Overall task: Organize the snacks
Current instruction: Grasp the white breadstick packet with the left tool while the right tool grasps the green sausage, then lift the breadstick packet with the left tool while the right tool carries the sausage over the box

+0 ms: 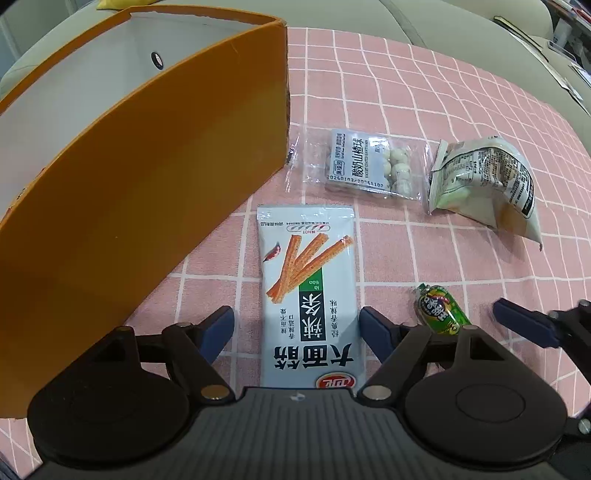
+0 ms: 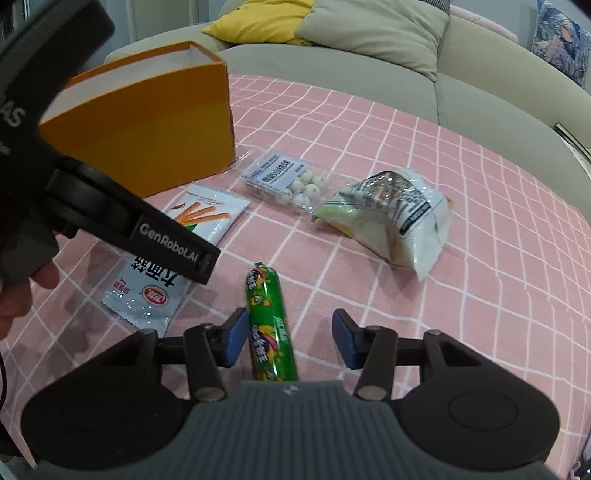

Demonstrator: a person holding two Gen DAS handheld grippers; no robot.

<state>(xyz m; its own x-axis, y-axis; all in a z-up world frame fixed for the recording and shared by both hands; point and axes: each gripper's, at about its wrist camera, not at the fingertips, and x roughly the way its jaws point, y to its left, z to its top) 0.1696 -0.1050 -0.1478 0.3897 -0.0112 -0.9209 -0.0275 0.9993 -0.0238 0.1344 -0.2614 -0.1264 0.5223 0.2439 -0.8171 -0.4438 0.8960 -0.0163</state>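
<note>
Surface: we see a pink checked cloth point(image 2: 424, 314) spread flat, all the snacks lying on it.
Orange box point(image 1: 147, 177): it stands open-topped at the far left of the cloth, white inside, and we see nothing in the part of its interior that shows.
Spicy-strip packet point(image 1: 308, 295): white, flat on the cloth, its far end just beside the box's near wall.
Clear pack of white balls point(image 1: 365, 166): it lies beyond the strip packet, its left edge at the box's corner.
Crumpled white bag point(image 1: 487, 181): right of the ball pack, close beside it but apart.
Green sausage point(image 2: 271, 328): it lies lengthwise, to the right of the strip packet and near it.
Surroundings: a beige sofa point(image 2: 369, 74) runs behind the cloth, with a yellow cushion point(image 2: 258, 22) on it.
In the way: from the right wrist view, the left gripper's black body covers the middle of the strip packet.
Left gripper point(image 1: 297, 328): we have its fingers spread wide, one on each side of the strip packet's near half, neither pad pressing on it.
Right gripper point(image 2: 290, 336): fingers partly apart, the sausage between them; the left pad sits right against it, the right pad stands clear, so nothing is clamped.
Hand point(image 2: 22, 291): a bit of the person's hand shows at the left edge, behind the left gripper.
</note>
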